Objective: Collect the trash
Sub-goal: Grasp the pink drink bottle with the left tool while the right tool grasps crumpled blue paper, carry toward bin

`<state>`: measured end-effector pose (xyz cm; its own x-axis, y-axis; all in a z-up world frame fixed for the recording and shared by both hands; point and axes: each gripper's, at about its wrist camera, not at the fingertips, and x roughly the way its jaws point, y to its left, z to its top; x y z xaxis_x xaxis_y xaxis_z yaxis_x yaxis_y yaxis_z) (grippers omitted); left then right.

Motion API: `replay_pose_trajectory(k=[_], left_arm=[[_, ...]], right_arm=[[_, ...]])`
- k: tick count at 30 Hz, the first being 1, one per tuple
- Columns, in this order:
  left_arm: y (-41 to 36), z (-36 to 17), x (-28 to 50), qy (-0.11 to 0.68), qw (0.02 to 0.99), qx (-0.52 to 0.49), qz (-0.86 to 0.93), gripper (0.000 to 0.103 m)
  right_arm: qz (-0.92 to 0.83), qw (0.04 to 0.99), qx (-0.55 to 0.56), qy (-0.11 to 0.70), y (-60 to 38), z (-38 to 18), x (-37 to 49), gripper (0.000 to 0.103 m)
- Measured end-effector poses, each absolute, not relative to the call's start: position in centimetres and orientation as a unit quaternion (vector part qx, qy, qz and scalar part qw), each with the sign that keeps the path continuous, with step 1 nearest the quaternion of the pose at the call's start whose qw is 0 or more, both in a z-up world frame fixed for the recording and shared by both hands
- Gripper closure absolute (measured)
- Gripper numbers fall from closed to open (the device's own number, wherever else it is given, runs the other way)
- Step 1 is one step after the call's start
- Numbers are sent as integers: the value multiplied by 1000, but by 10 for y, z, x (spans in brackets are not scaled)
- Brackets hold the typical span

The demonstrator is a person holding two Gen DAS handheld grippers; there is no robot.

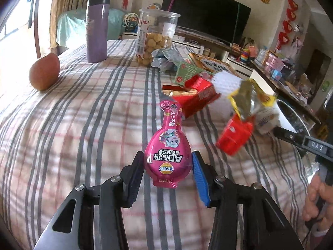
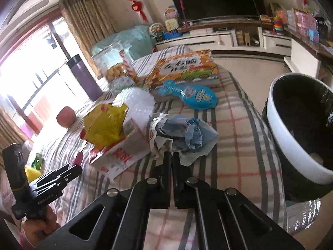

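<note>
On the checked tablecloth (image 1: 83, 114) most trash remains, with the open left gripper (image 1: 168, 162) straddling a pink wrapper (image 1: 167, 145) and the right gripper (image 2: 171, 158) pinching a crumpled wrapper (image 2: 183, 133) beside the nearly empty bin (image 2: 276, 125).

In my left wrist view, the yellow wrapper (image 1: 247, 99) and the red packet (image 1: 235, 136) near my right gripper (image 1: 268, 132) are smeared by motion blur, so their print is unreadable. Whatever that gripper's tips hold is a grey blur; I cannot tell how its jaws stand there. My right hand (image 1: 318, 204) is cut off by the frame edge. In my right wrist view, the trash bin (image 2: 278, 123) runs past the right edge, and its dark inside hides most of the contents. The window glare washes out the purple flask (image 2: 83, 77).
</note>
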<state>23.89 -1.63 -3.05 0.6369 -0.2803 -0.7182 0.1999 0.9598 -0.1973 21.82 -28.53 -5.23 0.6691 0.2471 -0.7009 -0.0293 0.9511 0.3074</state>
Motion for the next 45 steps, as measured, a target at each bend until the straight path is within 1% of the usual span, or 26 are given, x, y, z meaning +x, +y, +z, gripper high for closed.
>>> replay_pose_trajectory(k=[1,2,3,4,5,6,8,10,11,12,13,14,15,17,18,19,25,33,38,45], left_arm=[[-17,-30,236,407,902,-49,-135,58],[-17,-31,233,410,900,-49,-138,58],[-18,-32,231,412,899,-48,-141,58],[-19,-32,229,413,898,-46,-143,58],[-20,-32,228,414,898,-44,-144,58],[-21,-33,227,415,897,-42,-144,57],[-23,-34,229,421,895,-40,-139,57],[-21,-34,231,422,895,-46,-136,57],[-22,-33,231,422,895,-48,-135,55],[-22,-33,232,423,895,-51,-134,51],[-22,-33,232,422,895,-51,-132,50],[-23,-33,233,422,896,-49,-129,49],[-24,-34,234,423,896,-46,-127,49],[-26,-36,234,425,896,-42,-125,50],[-28,-37,235,427,895,-39,-125,62],[-30,-38,235,429,894,-34,-126,64],[-32,-29,222,412,899,-29,-143,65],[-35,-4,180,380,904,-40,-190,65],[-55,3,167,375,896,-36,-235,66],[-104,-2,169,382,883,2,-274,66]], right_arm=[[76,901,144,403,-287,-53,216,93],[71,901,148,402,-288,-53,214,81],[65,903,149,398,-290,-53,212,61],[58,907,148,391,-291,-52,210,51],[49,912,147,379,-293,-51,208,35],[44,915,148,372,-294,-50,208,28],[40,915,158,370,-299,-51,216,24],[44,908,177,378,-303,-56,228,25],[47,904,186,381,-304,-59,235,27],[48,902,188,385,-303,-62,240,34],[48,900,187,392,-302,-66,245,44],[47,898,183,398,-301,-69,247,76],[46,894,176,409,-298,-74,250,89],[47,896,170,407,-296,-75,247,90],[48,898,168,404,-296,-74,245,91],[48,899,168,403,-296,-73,242,91],[51,905,176,384,-301,-58,216,92],[51,909,184,372,-312,-50,182,92],[46,911,189,363,-323,-45,165,92],[25,917,185,352,-347,-35,145,92]])
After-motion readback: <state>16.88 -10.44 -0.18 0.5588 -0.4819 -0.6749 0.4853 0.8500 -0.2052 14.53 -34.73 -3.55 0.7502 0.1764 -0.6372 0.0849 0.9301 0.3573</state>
